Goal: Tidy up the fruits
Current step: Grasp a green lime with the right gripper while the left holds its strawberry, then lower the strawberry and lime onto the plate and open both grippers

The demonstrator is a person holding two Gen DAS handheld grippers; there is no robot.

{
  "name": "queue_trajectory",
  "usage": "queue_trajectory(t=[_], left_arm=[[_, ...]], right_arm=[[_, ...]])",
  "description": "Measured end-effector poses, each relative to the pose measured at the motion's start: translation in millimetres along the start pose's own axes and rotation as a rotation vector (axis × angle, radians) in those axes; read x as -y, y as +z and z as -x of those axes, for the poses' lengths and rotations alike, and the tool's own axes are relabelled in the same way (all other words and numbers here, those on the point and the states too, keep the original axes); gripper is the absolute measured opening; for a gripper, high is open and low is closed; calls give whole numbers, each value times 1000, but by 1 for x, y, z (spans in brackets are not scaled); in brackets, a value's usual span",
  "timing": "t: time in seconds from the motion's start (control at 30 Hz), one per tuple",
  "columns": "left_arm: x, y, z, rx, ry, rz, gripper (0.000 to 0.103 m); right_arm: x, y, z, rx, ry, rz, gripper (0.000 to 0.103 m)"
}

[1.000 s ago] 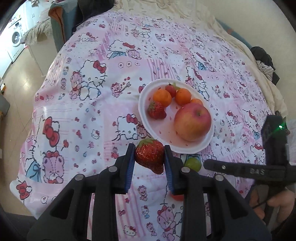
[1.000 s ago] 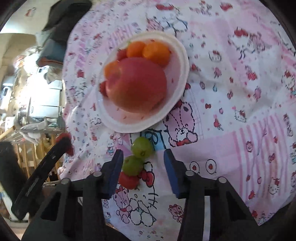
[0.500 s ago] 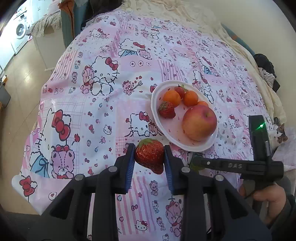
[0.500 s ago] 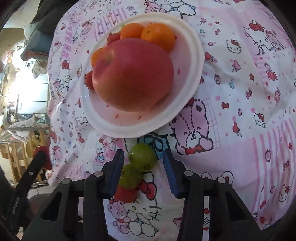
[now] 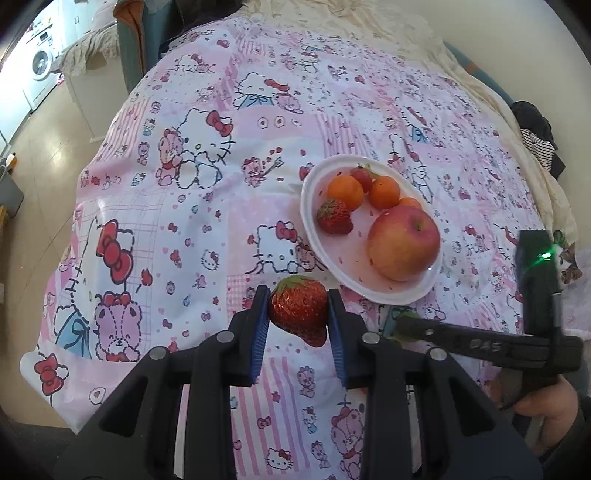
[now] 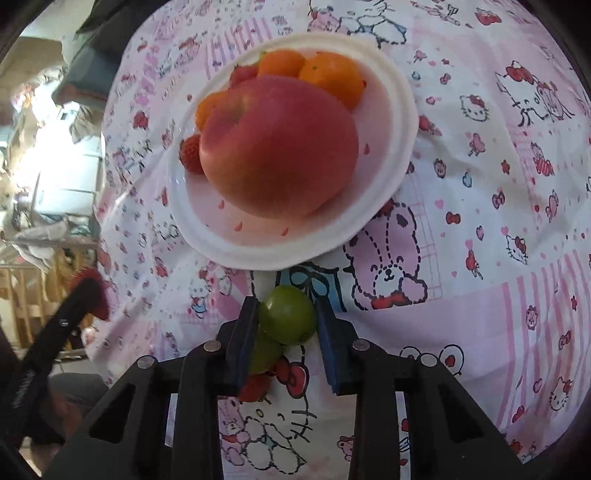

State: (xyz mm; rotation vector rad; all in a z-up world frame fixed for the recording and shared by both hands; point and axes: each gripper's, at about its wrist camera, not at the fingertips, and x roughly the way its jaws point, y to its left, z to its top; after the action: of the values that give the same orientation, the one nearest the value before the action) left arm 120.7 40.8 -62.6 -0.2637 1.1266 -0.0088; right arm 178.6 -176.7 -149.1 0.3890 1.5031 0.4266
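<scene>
My left gripper [image 5: 298, 314] is shut on a red strawberry [image 5: 299, 312] and holds it above the cloth, just short of the white plate [image 5: 314, 225]. The plate holds a big red apple [image 5: 402, 247], oranges [image 5: 345, 192] and a strawberry [image 5: 334, 221]. My right gripper [image 6: 286, 317] is closed around a green fruit [image 6: 288, 314] on the cloth, just in front of the plate [image 6: 391, 184]. A second green fruit [image 6: 264, 354] and a red fruit [image 6: 255, 387] lie under the right gripper's left finger. The right gripper's body [image 5: 480, 343] shows in the left wrist view.
A pink cartoon-print cloth [image 5: 184, 221] covers the table; its edge drops off at the left and front. A dark chair back [image 5: 155, 33] stands at the far end. Dark clothing [image 5: 539, 140] lies at the far right.
My right gripper has moved forward and closed around the front green fruit. My left gripper still holds the strawberry and has drawn back a little from the plate.
</scene>
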Motion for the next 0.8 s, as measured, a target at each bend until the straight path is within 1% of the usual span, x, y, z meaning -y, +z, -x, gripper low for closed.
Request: queue_trajectory(t=[0.23, 0.5, 0.6, 0.7, 0.8], left_arm=[[-9, 0, -2, 5, 25, 21, 26], [-8, 2, 2, 25, 42, 21, 26], [-11, 8, 8, 42, 45, 32, 26], [-8, 16, 10, 54, 49, 27, 26], [5, 28, 2, 22, 35, -14, 26]], right_arm=[[5, -3, 23, 59, 74, -14, 33], [23, -9, 53, 127, 145, -57, 33], [29, -11, 71, 161, 190, -76, 33], [30, -5, 92, 208, 226, -82, 33], [29, 5, 106, 239, 248, -86, 33]])
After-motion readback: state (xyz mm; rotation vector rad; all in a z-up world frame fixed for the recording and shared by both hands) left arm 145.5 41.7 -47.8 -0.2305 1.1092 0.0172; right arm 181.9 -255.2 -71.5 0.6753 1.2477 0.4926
